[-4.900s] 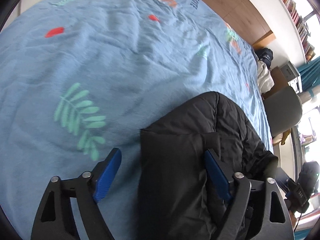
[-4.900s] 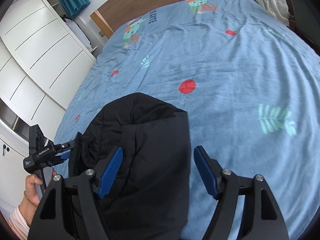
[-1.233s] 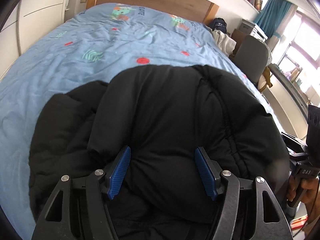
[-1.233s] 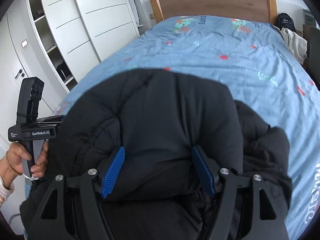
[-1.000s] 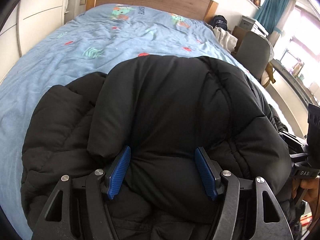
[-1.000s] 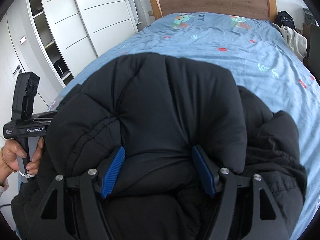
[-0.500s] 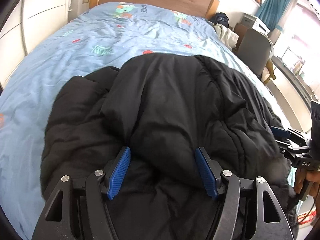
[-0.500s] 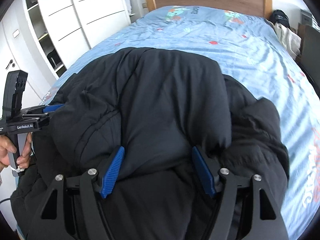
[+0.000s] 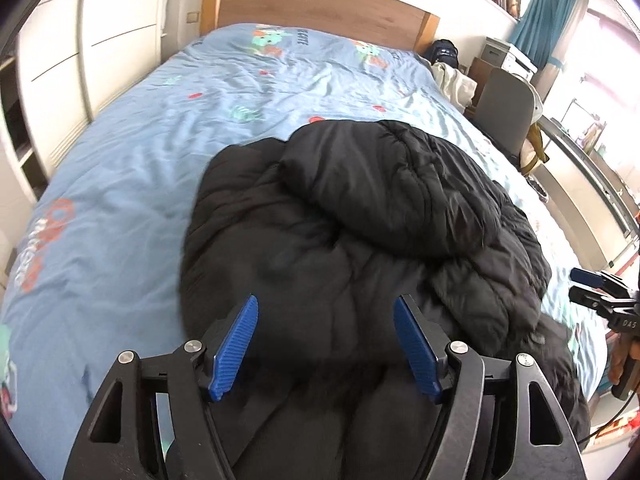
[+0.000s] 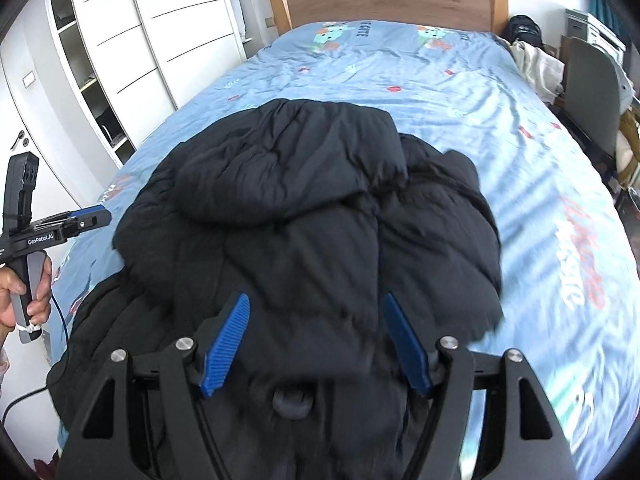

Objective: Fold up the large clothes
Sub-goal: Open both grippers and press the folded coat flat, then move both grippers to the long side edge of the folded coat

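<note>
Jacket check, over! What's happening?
Left tool open, right tool open. Black jacket bunched on bed, hood on top. Nothing blocking.

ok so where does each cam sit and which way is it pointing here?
Left wrist: on the left gripper, facing the headboard over the black jacket; own fingers show, right gripper at the right edge.
Right wrist: on the right gripper, same heading; left gripper and hand show.
Shared: jacket, blue bedspread, headboard.
</note>
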The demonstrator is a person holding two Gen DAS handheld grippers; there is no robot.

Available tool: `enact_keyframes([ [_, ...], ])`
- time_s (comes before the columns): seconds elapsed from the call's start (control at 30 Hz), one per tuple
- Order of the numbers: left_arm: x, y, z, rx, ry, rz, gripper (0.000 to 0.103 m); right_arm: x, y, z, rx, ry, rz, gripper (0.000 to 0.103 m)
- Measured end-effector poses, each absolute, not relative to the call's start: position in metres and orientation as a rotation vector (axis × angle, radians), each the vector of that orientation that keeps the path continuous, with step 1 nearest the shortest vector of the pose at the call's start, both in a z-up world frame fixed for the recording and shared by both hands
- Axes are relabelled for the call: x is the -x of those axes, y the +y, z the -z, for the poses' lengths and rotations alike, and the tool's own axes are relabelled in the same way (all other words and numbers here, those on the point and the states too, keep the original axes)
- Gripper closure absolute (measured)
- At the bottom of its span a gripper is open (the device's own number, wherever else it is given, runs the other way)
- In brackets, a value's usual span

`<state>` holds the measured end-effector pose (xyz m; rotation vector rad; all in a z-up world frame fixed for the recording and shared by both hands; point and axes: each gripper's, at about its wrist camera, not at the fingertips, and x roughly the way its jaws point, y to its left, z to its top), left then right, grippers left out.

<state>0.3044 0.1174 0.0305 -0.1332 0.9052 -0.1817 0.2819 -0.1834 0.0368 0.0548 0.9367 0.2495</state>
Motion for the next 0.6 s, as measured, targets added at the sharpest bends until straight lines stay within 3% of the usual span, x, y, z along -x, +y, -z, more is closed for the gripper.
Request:
enact_keyframes([
  [0.6,-0.169,0.214,-0.035,0.236,0.895,0.033,0.024,-0.135,-0.245,-0.051,-0.197,0.902,-0.124,0.030],
])
